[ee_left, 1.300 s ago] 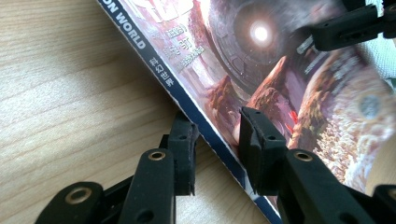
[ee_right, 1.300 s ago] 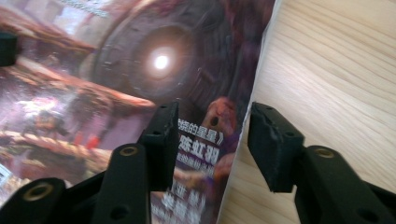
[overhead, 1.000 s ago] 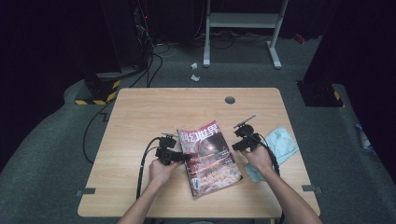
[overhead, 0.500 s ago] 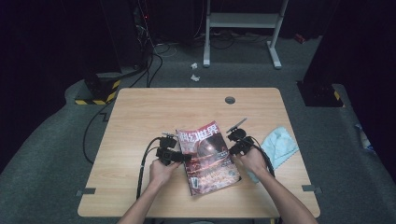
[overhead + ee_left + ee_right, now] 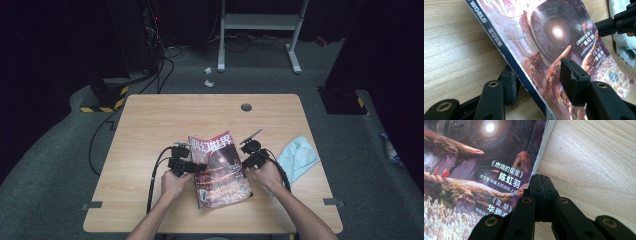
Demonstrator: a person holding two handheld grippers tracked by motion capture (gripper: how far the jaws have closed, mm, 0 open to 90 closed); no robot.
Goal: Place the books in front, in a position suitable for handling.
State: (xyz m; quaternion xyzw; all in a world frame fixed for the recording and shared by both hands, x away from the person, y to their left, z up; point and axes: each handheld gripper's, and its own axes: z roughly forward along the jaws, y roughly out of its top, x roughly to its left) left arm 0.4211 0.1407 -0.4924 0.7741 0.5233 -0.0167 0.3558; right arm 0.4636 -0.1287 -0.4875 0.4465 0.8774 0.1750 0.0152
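Since a second ago my right gripper (image 5: 248, 161) has come in from beside the blue cloth (image 5: 299, 158) to the magazine (image 5: 220, 170), and its jaws are now pressed together at the magazine's open page edge; whether they have caught the cover or merely met beside it, I cannot tell from the right gripper view. My left gripper (image 5: 200, 167) has hardly shifted: its jaws stand apart, one pad (image 5: 510, 86) on the wooden table (image 5: 150, 130) just outside the spine, the other pad (image 5: 571, 80) over the cover, so they straddle the bound edge without clamping it. As I judge it, the step in hand is opening the cover. To do it well I would close the left jaws on the spine, or press down there, so the magazine cannot slide, then lift the right edge slowly and swing it over toward the left, watching that only the cover comes up and not a sheaf of pages. The magazine lies closed, slightly askew, near the front middle of the table between my hands. It is glossy and thin, with a dark blue spine strip, Chinese lettering, and a science-fiction cover (image 5: 474, 170) of a glowing circular portal above reddish rock.
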